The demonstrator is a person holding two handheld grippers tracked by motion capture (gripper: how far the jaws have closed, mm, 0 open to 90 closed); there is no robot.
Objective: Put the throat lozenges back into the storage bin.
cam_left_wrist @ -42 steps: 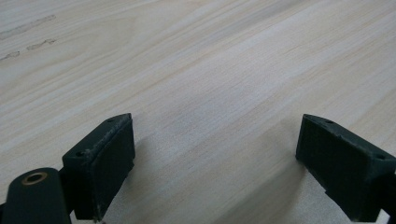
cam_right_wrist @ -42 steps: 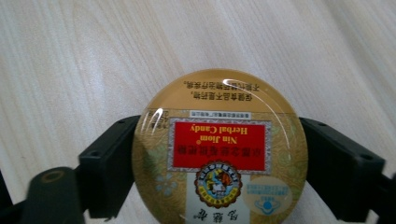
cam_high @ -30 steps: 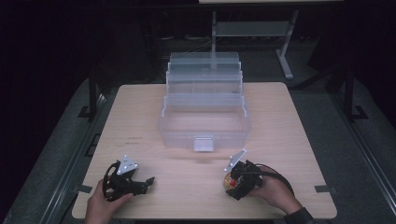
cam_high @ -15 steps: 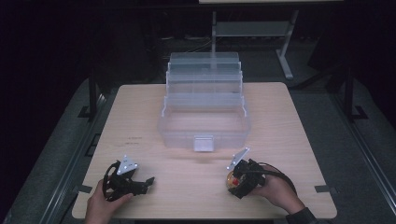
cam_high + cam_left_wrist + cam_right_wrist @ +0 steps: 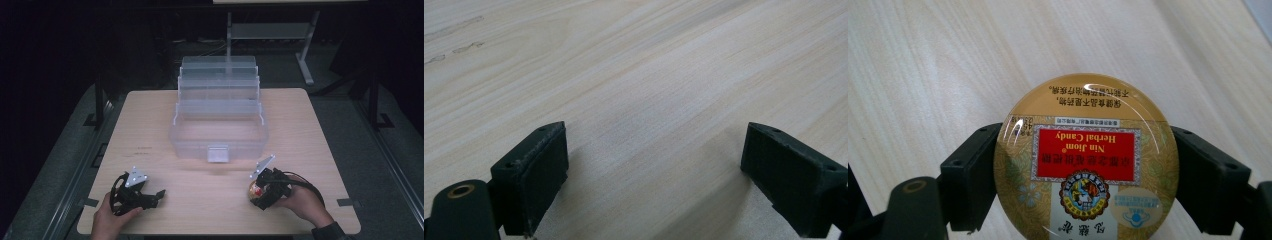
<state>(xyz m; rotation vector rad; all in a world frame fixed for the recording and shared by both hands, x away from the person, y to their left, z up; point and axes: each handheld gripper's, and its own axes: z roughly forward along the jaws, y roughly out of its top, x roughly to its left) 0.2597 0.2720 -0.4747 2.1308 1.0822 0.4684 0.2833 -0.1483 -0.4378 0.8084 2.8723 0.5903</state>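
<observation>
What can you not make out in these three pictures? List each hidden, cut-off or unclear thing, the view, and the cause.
1. Candy tin, right gripper view: its lower part is cut off by the bottom edge.
2. Same tin, high view: label too small to read, mostly covered by the right gripper.
3. Clear tiered plastic box, high view: see-through walls overlap, so any contents of the upper trays are unclear.
4. Left gripper, left gripper view: its body is cut off below.
</observation>
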